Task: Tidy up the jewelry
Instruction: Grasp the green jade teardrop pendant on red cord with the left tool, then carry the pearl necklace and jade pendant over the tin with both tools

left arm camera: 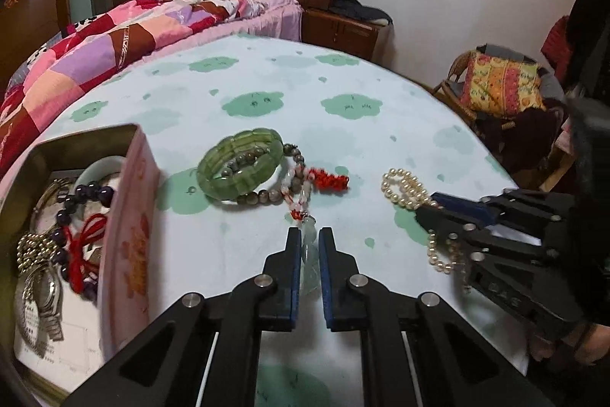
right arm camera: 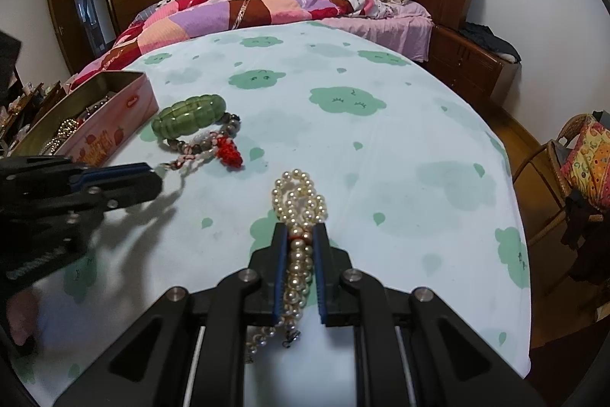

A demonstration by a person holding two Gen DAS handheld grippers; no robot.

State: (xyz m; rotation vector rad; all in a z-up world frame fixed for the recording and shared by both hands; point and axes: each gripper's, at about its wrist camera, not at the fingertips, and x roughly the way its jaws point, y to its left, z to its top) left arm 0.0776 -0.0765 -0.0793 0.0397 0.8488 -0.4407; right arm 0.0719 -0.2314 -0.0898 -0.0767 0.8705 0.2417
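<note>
My left gripper (left arm camera: 309,236) is shut on a pale jade pendant (left arm camera: 309,256). Its red and white cord (left arm camera: 295,195) trails to a green bangle (left arm camera: 240,166), a grey bead bracelet (left arm camera: 263,194) and a red knot (left arm camera: 329,180) on the cloud-print tablecloth (left arm camera: 343,71). My right gripper (right arm camera: 301,229) is shut on a pearl necklace (right arm camera: 299,195), whose loops spill past the fingertips and under the jaws. From the left wrist view, the right gripper (left arm camera: 427,212) lies on the pearl necklace (left arm camera: 404,187). The left gripper (right arm camera: 156,178) shows at the left in the right wrist view.
An open pink tin box (left arm camera: 131,216) at the left holds watches, dark beads and red cord; it also shows as the tin box (right arm camera: 110,128). Behind the table is a bed with a patchwork quilt (right arm camera: 244,6). A wicker chair with a cushion (left arm camera: 499,82) stands off the right edge.
</note>
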